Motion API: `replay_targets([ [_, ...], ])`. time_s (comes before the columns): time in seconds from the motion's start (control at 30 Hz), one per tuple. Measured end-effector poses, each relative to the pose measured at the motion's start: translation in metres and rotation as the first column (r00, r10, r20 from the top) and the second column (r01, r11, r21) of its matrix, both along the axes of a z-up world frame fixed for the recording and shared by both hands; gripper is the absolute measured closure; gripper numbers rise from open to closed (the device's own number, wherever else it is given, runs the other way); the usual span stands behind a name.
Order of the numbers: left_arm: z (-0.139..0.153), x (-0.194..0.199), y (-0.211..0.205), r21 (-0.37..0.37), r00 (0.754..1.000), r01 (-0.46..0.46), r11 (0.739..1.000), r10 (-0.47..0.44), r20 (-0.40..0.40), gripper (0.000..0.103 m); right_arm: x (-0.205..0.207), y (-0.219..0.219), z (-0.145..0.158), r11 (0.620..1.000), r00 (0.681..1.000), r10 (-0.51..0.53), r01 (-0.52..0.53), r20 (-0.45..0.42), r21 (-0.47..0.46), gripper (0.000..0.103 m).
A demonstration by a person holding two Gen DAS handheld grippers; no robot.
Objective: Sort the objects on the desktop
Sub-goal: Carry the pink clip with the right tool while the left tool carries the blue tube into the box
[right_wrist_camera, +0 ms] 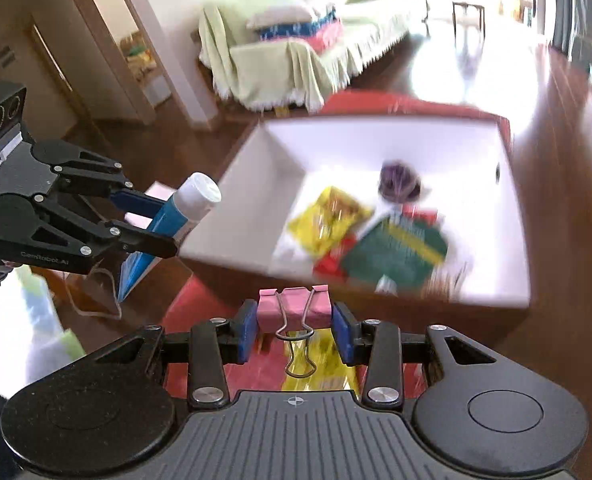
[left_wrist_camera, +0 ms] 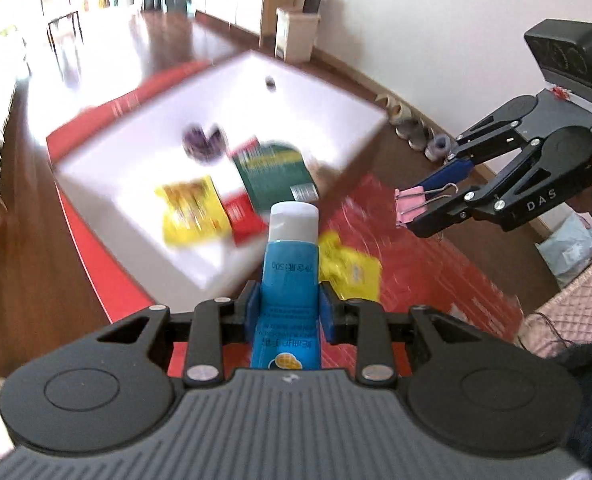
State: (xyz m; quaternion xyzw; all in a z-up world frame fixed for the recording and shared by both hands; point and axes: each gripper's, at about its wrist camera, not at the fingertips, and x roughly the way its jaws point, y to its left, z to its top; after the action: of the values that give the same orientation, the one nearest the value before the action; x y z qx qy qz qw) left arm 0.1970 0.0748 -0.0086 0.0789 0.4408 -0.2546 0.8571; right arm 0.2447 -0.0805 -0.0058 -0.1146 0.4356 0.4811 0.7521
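Glossy plastic tube; polished wood floor

Daylight floods in from the far windows and glares off the wood floor, burning the white box nearly featureless in both my views. Everything beyond my jaws is smeared with motion blur, the packets in the box worst of all, while the tube and pink clip I hold stay sharp. The fisheye bends the walls and floor into curves toward the dark corners.
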Motion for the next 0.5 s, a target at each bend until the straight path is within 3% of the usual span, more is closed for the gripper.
replay_targets([
  [0.27,0.047,0.051,0.004,0.035,0.986,0.022,0.999,-0.028,0.166,0.077,0.043,0.036,0.014,0.999,0.995,0.031,-0.033,0.094,0.016,0.064],
  [0.4,0.042,0.084,0.005,0.018,0.987,0.021,1.0,-0.024,0.156,0.077,0.063,0.059,-0.006,0.997,0.993,0.076,-0.073,0.095,-0.039,0.064],
  [0.5,0.025,0.109,0.003,0.011,0.994,0.028,1.0,-0.029,0.105,0.077,0.075,0.074,-0.027,0.99,0.99,0.116,-0.108,0.082,-0.095,0.064],
])
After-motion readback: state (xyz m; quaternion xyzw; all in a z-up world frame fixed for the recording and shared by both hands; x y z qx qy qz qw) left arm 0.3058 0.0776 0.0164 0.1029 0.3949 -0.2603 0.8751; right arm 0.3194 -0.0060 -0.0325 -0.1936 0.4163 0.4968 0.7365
